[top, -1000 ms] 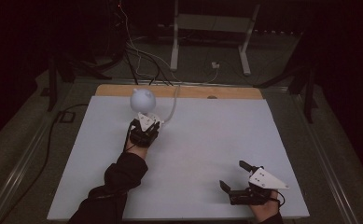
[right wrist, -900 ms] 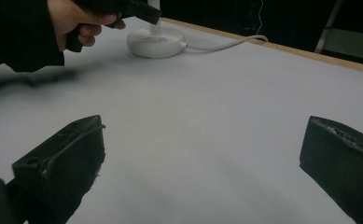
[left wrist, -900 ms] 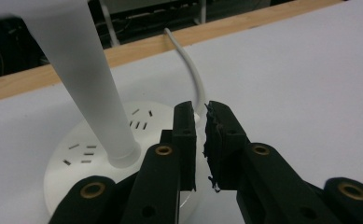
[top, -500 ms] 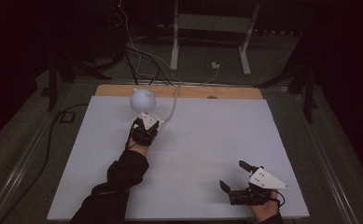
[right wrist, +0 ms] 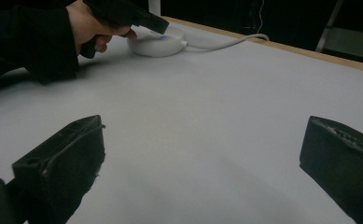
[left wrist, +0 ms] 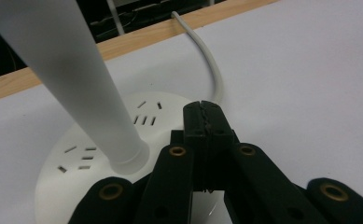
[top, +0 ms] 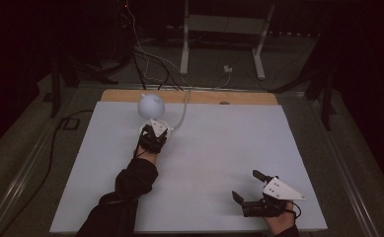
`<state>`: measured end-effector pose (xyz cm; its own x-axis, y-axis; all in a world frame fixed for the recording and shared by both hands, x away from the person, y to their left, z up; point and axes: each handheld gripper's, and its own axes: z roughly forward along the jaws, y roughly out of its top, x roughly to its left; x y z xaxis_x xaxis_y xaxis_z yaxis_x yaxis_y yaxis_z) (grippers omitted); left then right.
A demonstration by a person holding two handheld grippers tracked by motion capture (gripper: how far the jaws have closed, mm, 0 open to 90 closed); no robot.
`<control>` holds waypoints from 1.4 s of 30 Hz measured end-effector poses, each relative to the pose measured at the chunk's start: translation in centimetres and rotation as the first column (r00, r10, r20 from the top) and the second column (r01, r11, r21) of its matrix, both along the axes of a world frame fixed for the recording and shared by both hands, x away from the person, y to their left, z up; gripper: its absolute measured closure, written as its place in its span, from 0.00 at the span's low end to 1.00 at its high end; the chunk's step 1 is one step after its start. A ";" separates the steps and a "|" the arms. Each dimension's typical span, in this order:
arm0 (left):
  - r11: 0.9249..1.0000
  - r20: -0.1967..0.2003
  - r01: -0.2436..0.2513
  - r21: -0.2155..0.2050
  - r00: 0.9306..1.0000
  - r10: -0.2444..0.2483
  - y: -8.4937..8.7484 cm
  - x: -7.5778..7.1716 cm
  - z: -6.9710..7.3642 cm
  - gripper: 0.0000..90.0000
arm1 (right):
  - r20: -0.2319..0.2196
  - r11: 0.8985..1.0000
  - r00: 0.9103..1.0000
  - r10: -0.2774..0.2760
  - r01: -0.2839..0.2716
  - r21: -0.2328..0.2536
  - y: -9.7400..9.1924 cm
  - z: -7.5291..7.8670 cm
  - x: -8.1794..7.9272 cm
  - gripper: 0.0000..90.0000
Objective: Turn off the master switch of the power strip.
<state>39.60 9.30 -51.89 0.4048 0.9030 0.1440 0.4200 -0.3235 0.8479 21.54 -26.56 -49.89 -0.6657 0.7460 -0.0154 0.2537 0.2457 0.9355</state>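
The left tongs [top: 152, 129] seem to have edged slightly nearer the lamp base [left wrist: 95, 154].

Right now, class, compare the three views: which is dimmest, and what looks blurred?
High view: dimmest, with a dark room around the pale table. Left gripper view: brightest; the lamp stem is soft up close, while the shut left gripper is sharper. Right gripper view: the open right gripper is blurred near the lens, and the hand casts a shadow on the table.
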 end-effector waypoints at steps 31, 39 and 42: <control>0.992 0.006 -0.011 0.123 1.000 0.010 -0.9 0.3 -0.5 1.00 | -0.006 1.000 1.000 0.004 -0.004 -0.002 0.1 0.0 0.0 0.00; 0.993 -0.006 -0.009 0.114 1.000 0.010 -0.9 0.3 -0.4 1.00 | -0.005 1.000 1.000 0.007 -0.007 -0.002 0.1 0.0 0.0 0.00; 0.993 -0.008 -0.003 0.121 1.000 0.004 -0.8 0.3 -0.3 1.00 | -0.004 1.000 1.000 0.009 -0.009 -0.003 0.1 0.0 0.0 0.00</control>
